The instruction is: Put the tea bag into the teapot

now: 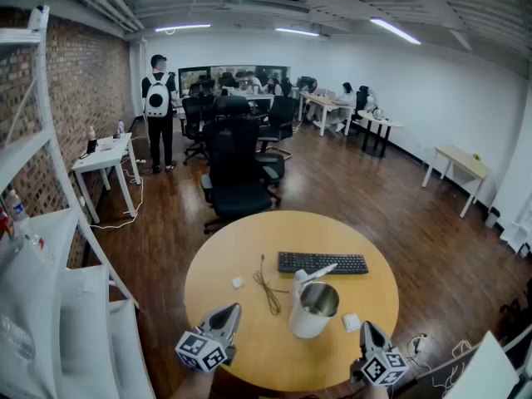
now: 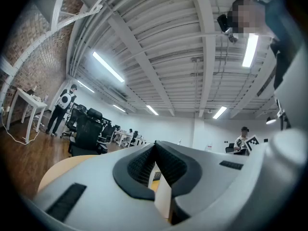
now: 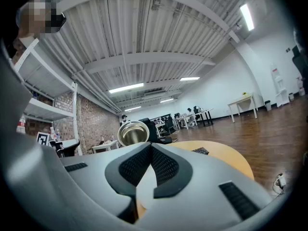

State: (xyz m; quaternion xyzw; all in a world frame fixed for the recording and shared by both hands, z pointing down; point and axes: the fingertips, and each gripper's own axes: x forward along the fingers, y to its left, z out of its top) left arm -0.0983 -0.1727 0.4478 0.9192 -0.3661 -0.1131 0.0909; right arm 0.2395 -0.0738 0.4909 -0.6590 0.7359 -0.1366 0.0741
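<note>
A white teapot [image 1: 312, 307] with its lid up stands on the round wooden table [image 1: 249, 248], right of centre. A small flat white packet [image 1: 352, 322], seemingly the tea bag, lies just right of it. My left gripper [image 1: 231, 310] hovers at the table's near left edge, shut and empty. At the near right edge my right gripper [image 1: 366, 329] sits close to the packet, also shut with nothing in it. In the right gripper view the teapot's open metal mouth [image 3: 132, 133] shows above the closed gripper [image 3: 150, 146]. The left gripper view shows the gripper [image 2: 155, 144] tilted upward, its jaws closed.
A black keyboard [image 1: 322, 263] lies behind the teapot, a thin cable [image 1: 268, 289] left of it, and a small white scrap [image 1: 237, 283] further left. Black office chairs [image 1: 235, 169] stand beyond the table. White shelving [image 1: 50, 248] is on the left. People are in the far room.
</note>
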